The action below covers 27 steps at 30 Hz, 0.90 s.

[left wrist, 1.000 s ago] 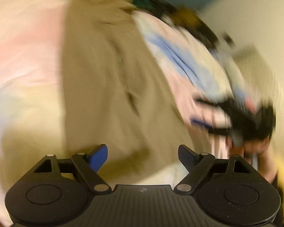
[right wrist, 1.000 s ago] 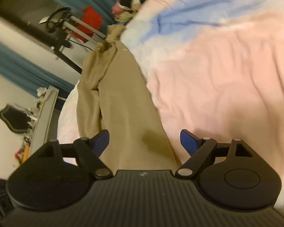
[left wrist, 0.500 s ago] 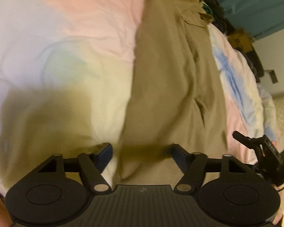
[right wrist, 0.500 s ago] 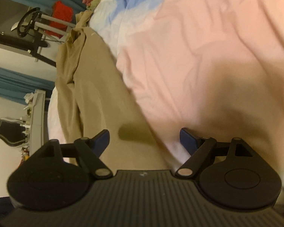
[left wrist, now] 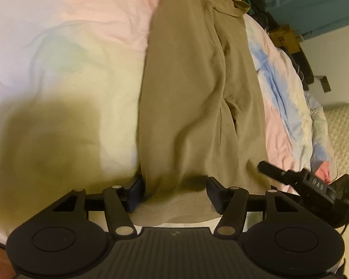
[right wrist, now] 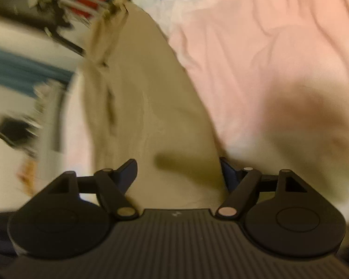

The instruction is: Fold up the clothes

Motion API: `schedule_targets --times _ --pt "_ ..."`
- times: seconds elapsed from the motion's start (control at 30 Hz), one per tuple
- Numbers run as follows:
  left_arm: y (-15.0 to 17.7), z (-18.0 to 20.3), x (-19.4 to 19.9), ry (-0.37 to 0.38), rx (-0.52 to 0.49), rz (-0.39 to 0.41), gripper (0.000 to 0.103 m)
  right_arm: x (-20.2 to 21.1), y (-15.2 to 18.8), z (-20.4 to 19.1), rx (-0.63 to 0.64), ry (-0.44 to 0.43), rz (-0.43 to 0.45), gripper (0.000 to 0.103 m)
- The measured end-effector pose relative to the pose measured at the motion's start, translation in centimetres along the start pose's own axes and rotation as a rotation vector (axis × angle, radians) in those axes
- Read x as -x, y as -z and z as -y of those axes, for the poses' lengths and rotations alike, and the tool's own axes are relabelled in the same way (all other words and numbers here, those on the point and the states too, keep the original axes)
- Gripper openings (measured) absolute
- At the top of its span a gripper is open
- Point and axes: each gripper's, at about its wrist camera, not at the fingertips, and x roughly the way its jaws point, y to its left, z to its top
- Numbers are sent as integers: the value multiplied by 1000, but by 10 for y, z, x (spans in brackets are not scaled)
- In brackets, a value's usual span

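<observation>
Reaching down at the bottom of the left wrist view, the left gripper (left wrist: 174,193) has its two blue fingers on each side of the hem of the tan pants (left wrist: 197,93). Its jaws have just been closing, and the cloth sits between them, but I cannot tell if the pads squeeze it yet. At the lower right of that view the right gripper (left wrist: 279,174) pokes in as a black shape just beside the pants' edge, with a hand (left wrist: 324,171) behind it.

In the right wrist view, which is blurry, the right gripper (right wrist: 179,174) sits low in the frame. Its jaws have just been closing too, but they stand wide apart, with the pants (right wrist: 146,107) under them. One finger is over the cloth and the other is at its right edge.

The pants lie long and flat, running from the bottom middle up to the top of each frame. They rest on a bed cover (left wrist: 69,46) that is pink, pale yellow and blue. Far off, at the upper right of the left view, a dark pile of clothes (left wrist: 256,2) and a teal curtain (left wrist: 314,0) show.
</observation>
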Motion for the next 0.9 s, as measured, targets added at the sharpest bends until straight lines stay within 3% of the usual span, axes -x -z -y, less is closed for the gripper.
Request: schedule_targets --times 0.03,0.1,0.13,0.17,0.2,0.23,0.27,0.33,0.53,0.73,0.9 --pt "-1 1 0 -2 0 -3 58 -2 3 -10 62 33 -7 76" --pt "0 2 1 -14 -4 -5 41 -4 11 -26 170 93 -25 69" --pt "-1 -1 1 -14 5 -2 27 -4 15 -33 212 124 -26 65" --pt "-2 -5 2 -14 15 1 17 -2 18 -37 246 148 -22 51" --pt "-3 -9 2 -13 25 4 15 1 22 -41 275 164 -17 37" --pt "-1 -11 3 -1 39 11 13 4 25 -45 303 181 -12 30" --pt "-1 -12 7 15 50 24 9 8 28 -47 317 177 -9 15" --pt "-3 -4 22 56 16 68 6 22 27 -45 294 119 17 6" --pt "-12 20 82 186 -25 201 4 72 12 -49 203 -46 143 6" --pt "-5 31 150 241 -46 318 4 135 -10 -83 244 -171 289 6" --pt "22 30 177 273 -38 339 3 172 1 -95 309 -223 325 6"
